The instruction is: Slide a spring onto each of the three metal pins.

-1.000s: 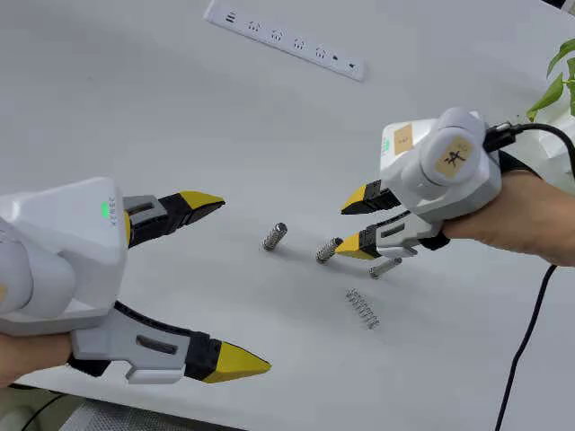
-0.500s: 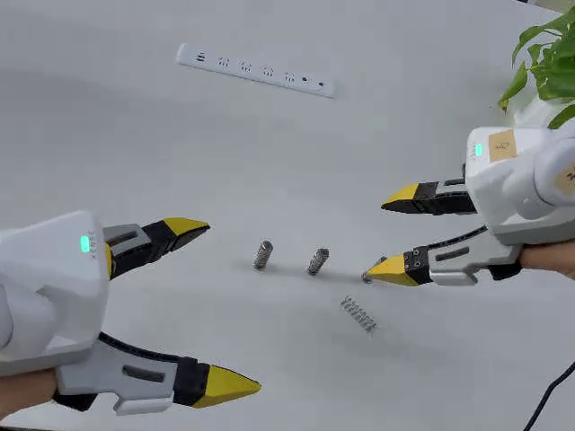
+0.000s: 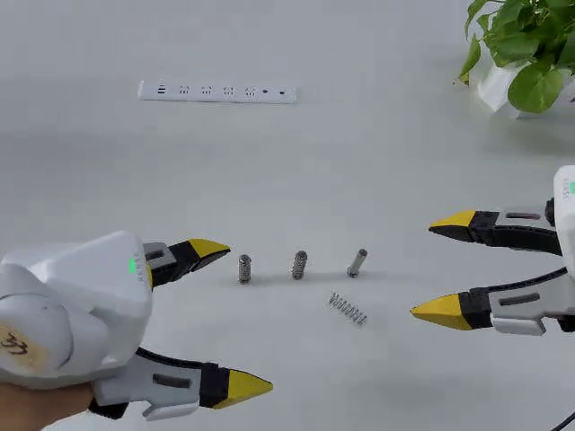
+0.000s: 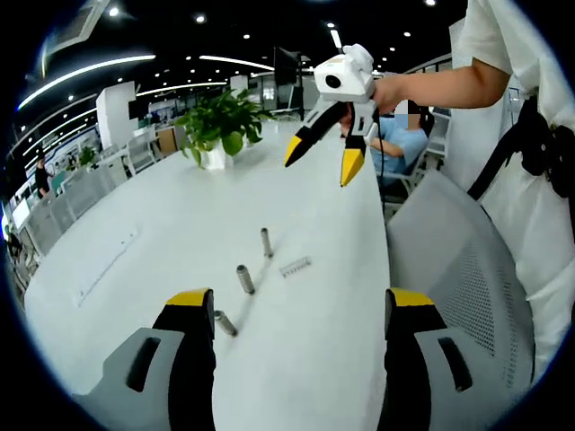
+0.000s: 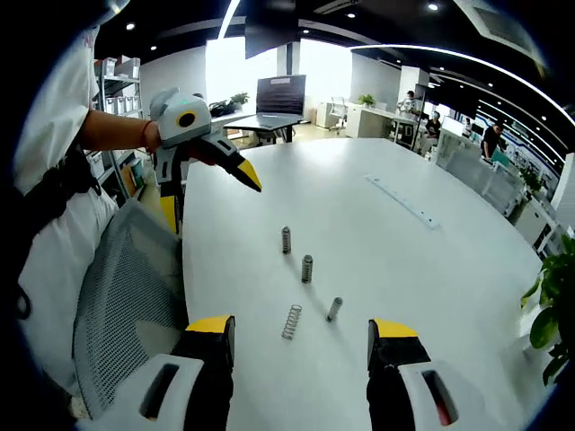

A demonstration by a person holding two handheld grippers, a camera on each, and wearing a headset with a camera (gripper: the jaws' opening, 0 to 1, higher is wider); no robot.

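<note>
Three metal pins stand in a row on the counter — two wearing springs, the rightmost bare, with a loose spring lying just beside it. Left gripper and right gripper flank the row — jaws wide open, empty.

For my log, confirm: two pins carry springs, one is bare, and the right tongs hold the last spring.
No: the head view shows the last spring lying loose on the table near the bare pin; the right tongs are open and empty. The rest holds.
</note>
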